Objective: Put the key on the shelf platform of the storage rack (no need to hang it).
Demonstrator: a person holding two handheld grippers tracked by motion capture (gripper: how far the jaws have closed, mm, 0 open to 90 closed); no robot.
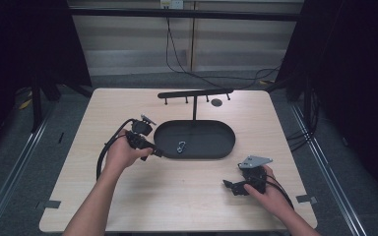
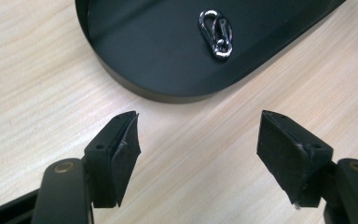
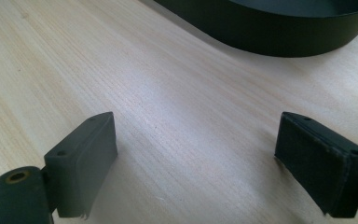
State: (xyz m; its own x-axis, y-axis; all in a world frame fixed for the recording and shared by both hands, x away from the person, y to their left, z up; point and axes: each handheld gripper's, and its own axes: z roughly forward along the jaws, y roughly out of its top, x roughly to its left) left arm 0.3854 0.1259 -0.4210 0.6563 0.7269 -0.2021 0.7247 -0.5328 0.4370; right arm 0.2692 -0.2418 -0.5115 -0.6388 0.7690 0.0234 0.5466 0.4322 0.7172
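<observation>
My left gripper hangs with jaws spread wide and empty over the bare table, just short of the black oval tray, where the silver carabiner lies ahead, slightly right.

Silver carabiner (flat) in tray
</observation>
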